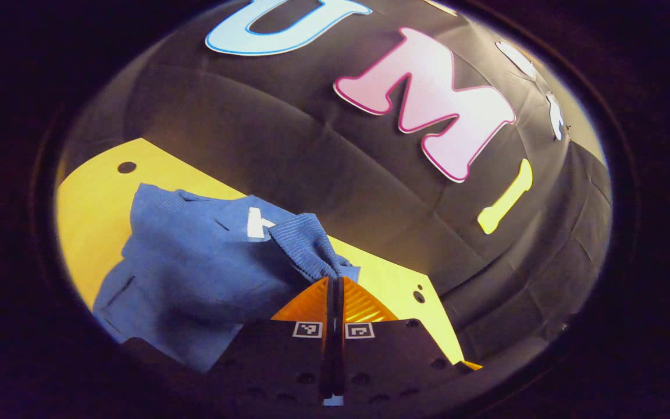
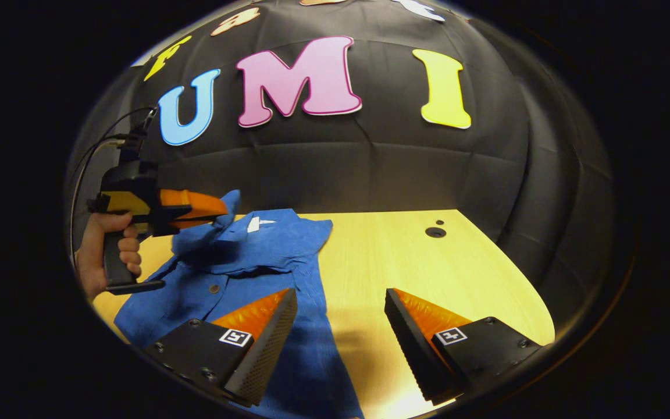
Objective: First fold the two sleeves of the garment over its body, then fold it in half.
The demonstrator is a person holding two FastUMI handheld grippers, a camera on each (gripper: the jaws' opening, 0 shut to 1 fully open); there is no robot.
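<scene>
- Left hand-held gripper (image 1: pixel 335 282) was pinched on a sleeve (image 1: pixel 306 244), lifted for folding over the shirt (image 2: pixel 242 273).
- Right hand-held gripper (image 2: pixel 341 308) was spread above the tabletop (image 2: pixel 457 267).

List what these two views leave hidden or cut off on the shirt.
- Blue shirt: its near hem runs off the bottom edge of the right gripper view, partly behind the right gripper finger.
- Sleeve cuff: its pinched end is hidden inside the shut left gripper fingers.
- White neck label: too small to read.

Blue sleeve (image 1: pixel 306 244) in hand-held gripper (image 1: pixel 335 283)
</scene>
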